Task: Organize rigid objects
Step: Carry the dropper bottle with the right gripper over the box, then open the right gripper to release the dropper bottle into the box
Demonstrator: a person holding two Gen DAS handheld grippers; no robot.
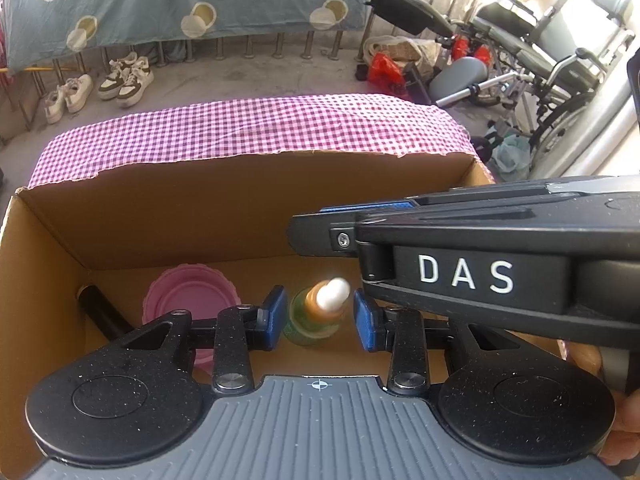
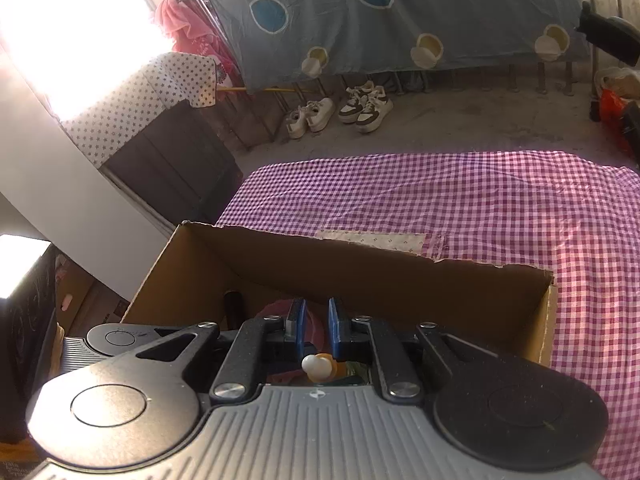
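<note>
Left tool [image 1: 320, 318] over the open cardboard box [image 1: 224, 216], blue pads [image 1: 276, 316] spread either side of a small green bottle [image 1: 310, 326] with orange collar and white cap, not pressing it: released. Bottle upright on the box floor at lower centre of the frame, just right of a pink lid [image 1: 188, 300] (a dark tube [image 1: 100, 312] further left). Right tool [image 2: 314, 326] crossing in from the right edge, pads nearly together with nothing clamped: clenched, empty. Box on the bench's purple gingham cloth [image 2: 460, 200]. Sneakers [image 1: 124, 80] at upper left.
</note>
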